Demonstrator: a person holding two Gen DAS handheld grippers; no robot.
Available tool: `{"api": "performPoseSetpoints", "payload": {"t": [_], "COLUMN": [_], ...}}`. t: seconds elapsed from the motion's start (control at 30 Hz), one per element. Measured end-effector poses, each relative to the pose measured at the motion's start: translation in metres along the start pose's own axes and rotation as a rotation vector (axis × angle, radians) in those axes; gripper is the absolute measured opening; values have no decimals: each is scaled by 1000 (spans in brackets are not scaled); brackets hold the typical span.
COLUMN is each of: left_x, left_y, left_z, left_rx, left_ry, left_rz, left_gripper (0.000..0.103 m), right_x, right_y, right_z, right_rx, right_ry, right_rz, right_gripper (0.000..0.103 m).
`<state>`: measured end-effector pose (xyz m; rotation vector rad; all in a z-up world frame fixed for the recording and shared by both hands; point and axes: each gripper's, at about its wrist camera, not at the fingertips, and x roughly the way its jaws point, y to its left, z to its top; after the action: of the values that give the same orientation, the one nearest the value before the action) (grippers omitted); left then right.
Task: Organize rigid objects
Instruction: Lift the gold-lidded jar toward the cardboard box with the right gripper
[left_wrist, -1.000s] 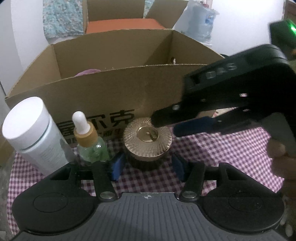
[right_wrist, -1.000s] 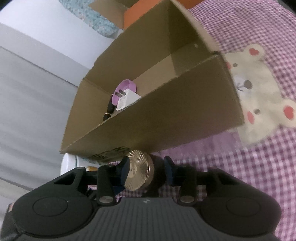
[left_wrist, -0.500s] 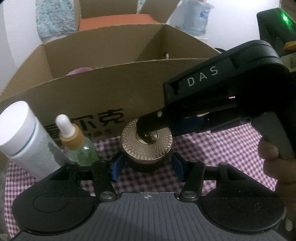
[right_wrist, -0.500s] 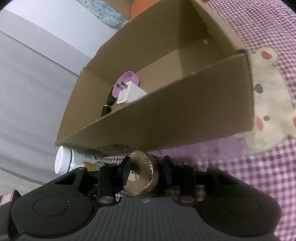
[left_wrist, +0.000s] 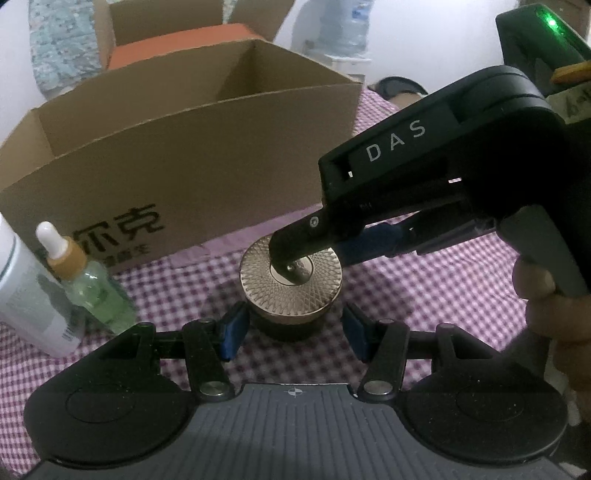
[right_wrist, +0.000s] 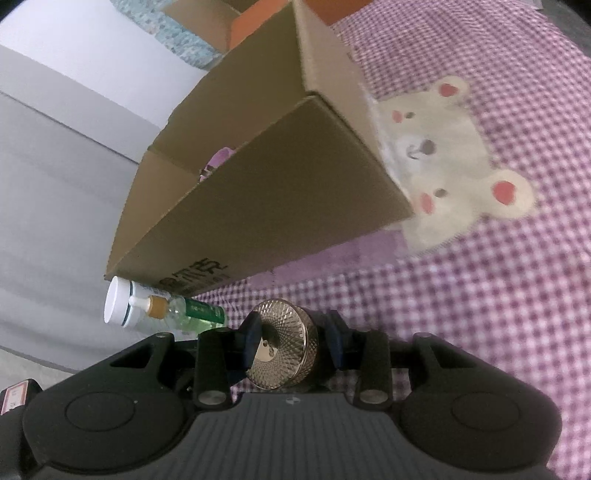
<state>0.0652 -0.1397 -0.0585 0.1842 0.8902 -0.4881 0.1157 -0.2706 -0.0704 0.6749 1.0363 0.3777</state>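
A round jar with a gold patterned lid (left_wrist: 290, 280) stands on the checked cloth in front of the open cardboard box (left_wrist: 177, 147). My left gripper (left_wrist: 291, 330) is open, its blue pads either side of the jar's dark base without touching. My right gripper (right_wrist: 293, 338), seen from the left as a black tool (left_wrist: 424, 177), lies on its side, one finger over the lid and one under it, so the jar (right_wrist: 282, 349) sits between its blue pads; contact is unclear. The box (right_wrist: 258, 177) holds a purple item (right_wrist: 218, 162).
A green dropper bottle (left_wrist: 85, 280) and a white capped bottle (left_wrist: 26, 295) stand left of the jar, also in the right wrist view (right_wrist: 173, 310). A bear print (right_wrist: 443, 162) marks the cloth right of the box. A second box with an orange item (left_wrist: 177, 40) stands behind.
My right gripper has come in over the jar, its upper finger now across the lid. Both cameras have moved closer to the jar; the box interior shows less.
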Motion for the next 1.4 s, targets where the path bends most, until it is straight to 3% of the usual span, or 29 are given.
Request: {"api": "performPoseSetpoints", "payload": {"t": [0.4,0.6,1.03,1.4], "left_x": [-2,-8,17,24], "left_y": [-22,-7,7,-1], "left_z": [-1,-6,7,12], "left_rx": [16,26,45,92], "left_ry": [21,16,41,25], "left_rz": [-23,-29,-78,-42], "left_gripper": [56,56,59,56], "right_x": [-20,-25,-24,-20], "right_y": [-16,-21,-24,-26], "right_z": [-14,-16,-16,-18], "right_rx": [48,69,105,113], "right_ry": [-15,-19,-16,-13], "right_rz": [12,21,31,52], "right_gripper": [41,41,46,49]}}
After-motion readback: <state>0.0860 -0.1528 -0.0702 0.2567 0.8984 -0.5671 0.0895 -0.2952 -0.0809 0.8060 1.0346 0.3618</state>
